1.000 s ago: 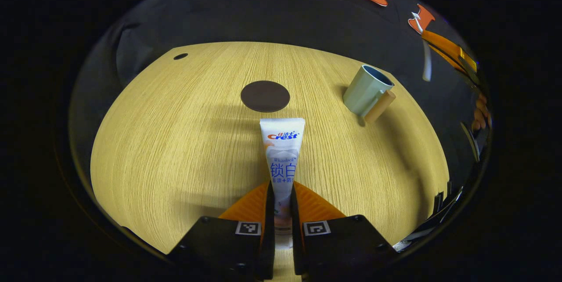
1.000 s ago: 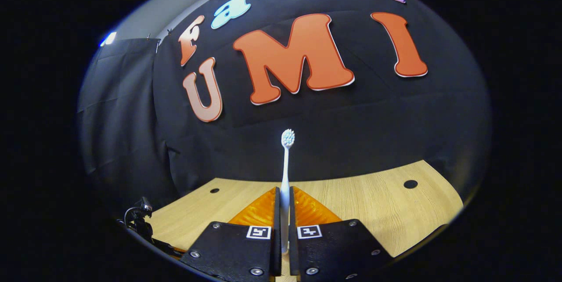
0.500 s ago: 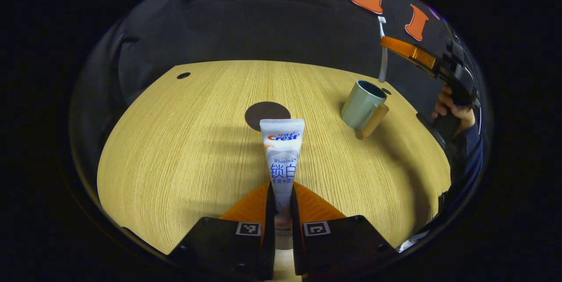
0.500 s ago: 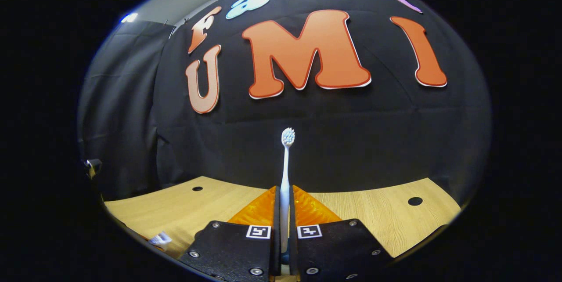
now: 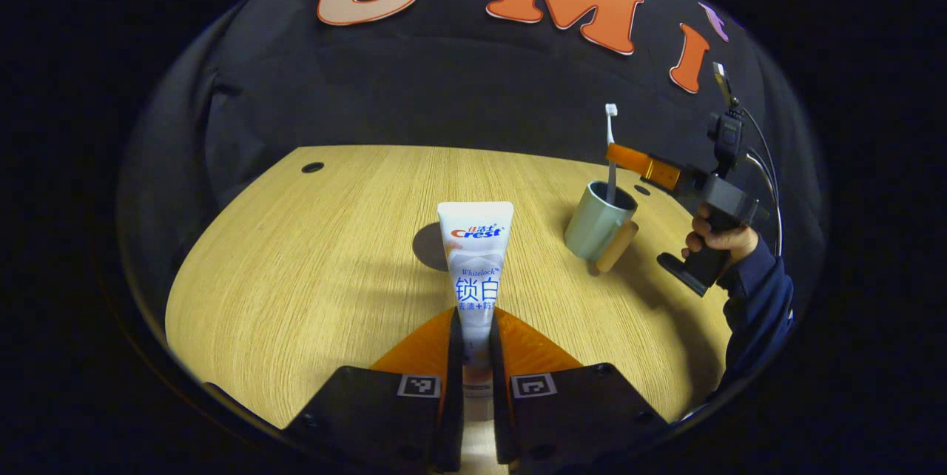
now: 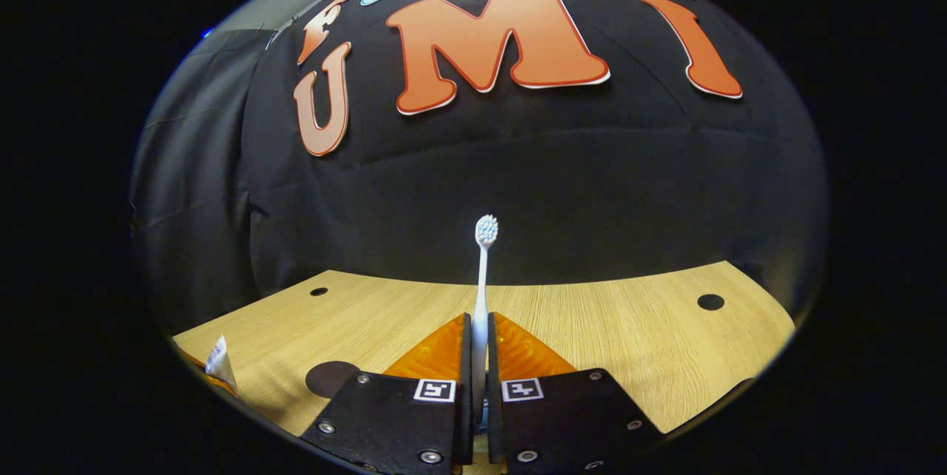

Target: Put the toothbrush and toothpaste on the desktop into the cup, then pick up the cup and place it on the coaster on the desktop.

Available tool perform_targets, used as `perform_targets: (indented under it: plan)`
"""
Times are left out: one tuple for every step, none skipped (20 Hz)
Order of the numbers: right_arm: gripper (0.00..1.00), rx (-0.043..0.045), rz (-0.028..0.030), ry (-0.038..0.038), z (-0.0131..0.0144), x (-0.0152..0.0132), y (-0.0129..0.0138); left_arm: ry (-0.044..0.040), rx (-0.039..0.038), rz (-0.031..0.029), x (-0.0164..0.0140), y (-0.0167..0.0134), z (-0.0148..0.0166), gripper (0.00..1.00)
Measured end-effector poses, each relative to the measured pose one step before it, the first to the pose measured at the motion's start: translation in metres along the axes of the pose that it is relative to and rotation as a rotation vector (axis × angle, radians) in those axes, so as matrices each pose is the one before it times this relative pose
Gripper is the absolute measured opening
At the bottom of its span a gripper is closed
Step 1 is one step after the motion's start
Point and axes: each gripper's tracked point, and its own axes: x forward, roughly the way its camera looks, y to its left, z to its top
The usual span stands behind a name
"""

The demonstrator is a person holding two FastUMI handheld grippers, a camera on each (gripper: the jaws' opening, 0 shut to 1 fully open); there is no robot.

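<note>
Toothbrush (image 6: 484, 268): upright, bristles up, clamped between the closed fingers of the right tool (image 6: 479, 356); in the left gripper view its lower end dips into the cup (image 5: 596, 222) mouth, with that tool just above the rim at about 2 o'clock
Toothpaste (image 5: 475, 260): pinched at its lower end by the left tool (image 5: 475, 345), fingers closed on both sides; tube points to 12 o'clock, held above the bench (image 5: 311, 268), well apart from the cup
Cup: standing on the bench at 2 o'clock, handle toward the viewer; not yet on the coaster (image 5: 427, 247)
Coaster: dark disc at 12 o'clock, partly hidden behind the tube
Progress: early; toothbrush is entering the cup but not released; toothpaste is in hand; cup transfer is untouched
Left to do: release brush; drop tube in; lift cup onto coaster
</note>
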Motion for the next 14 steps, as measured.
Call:
perform_targets:
  plan:
    - [0.08, 0.01373, -0.00543, 0.01935, -0.00683, 0.00242, -0.00249, -0.02547, 0.00378, -0.0016, -0.0008, -0.00336, 0.00902, 0.21]
    - [0.09, 0.01687, -0.00201, 0.02409, -0.00749, 0.00105, -0.00087, -0.01794, -0.0009, -0.00351, -0.0019, -0.00256, 0.00702, 0.21]
    - [0.09, 0.01696, -0.001, 0.0233, -0.00634, 0.00032, -0.00078, -0.01555, -0.00078, -0.00565, -0.00188, -0.00309, 0.00611, 0.21]
    - [0.1, 0.0134, 0.0031, 0.02048, -0.00605, -0.00017, 0.00034, -0.0146, 0.00278, -0.00581, -0.00135, -0.00333, 0.00593, 0.21]
    - [0.1, 0.01084, 0.00303, 0.01664, -0.00221, -0.00116, 0.00167, -0.01805, 0.00137, -0.00784, 0.0035, -0.00598, 0.0059, 0.21]
    - [0.11, 0.0084, 0.00821, 0.00258, -0.00101, -0.00281, 0.00076, -0.02028, -0.00099, -0.01386, 0.00234, -0.00481, 0.00818, 0.21]
    - [0.11, 0.00443, 0.00542, -0.00006, 0.00299, -0.00515, 0.00083, -0.02093, -0.00073, -0.01296, 0.00718, -0.00596, 0.00733, 0.21]
    - [0.12, 0.00452, 0.00505, 0.00327, -0.00093, -0.00572, 0.00028, -0.0177, -0.00073, -0.01101, 0.00764, -0.00333, 0.00636, 0.2]
    - [0.13, 0.00389, 0.00144, 0.00821, 0.00048, -0.00565, -0.00182, -0.02961, -0.00472, -0.01538, 0.0102, -0.00464, 0.00705, 0.21]
    - [0.2, 0.00516, 0.00047, 0.0085, -0.00007, -0.00703, -0.0009, -0.02929, -0.00024, -0.0138, 0.01069, -0.00526, 0.00857, 0.2]
    - [0.23, 0.00453, 0.0031, 0.00044, 0.00137, -0.00935, -0.00155, -0.03092, 0.00321, -0.01276, 0.01133, -0.00166, 0.00646, 0.2]
    - [0.32, 0.00361, 0.00061, -0.0046, 0.00116, -0.01094, -0.00229, -0.03405, -0.00022, -0.01446, 0.01385, -0.00205, 0.00862, 0.2]
    - [0.37, 0.00727, 0.00302, -0.00375, 0.00204, -0.01119, -0.00176, -0.03096, -0.00218, -0.01396, 0.01633, 0.00003, 0.00654, 0.2]
    - [0.46, 0.00697, 0.00891, -0.01064, 0.0025, -0.01314, 0.00005, -0.03245, -0.00402, -0.01625, 0.01537, -0.00084, 0.00873, 0.21]
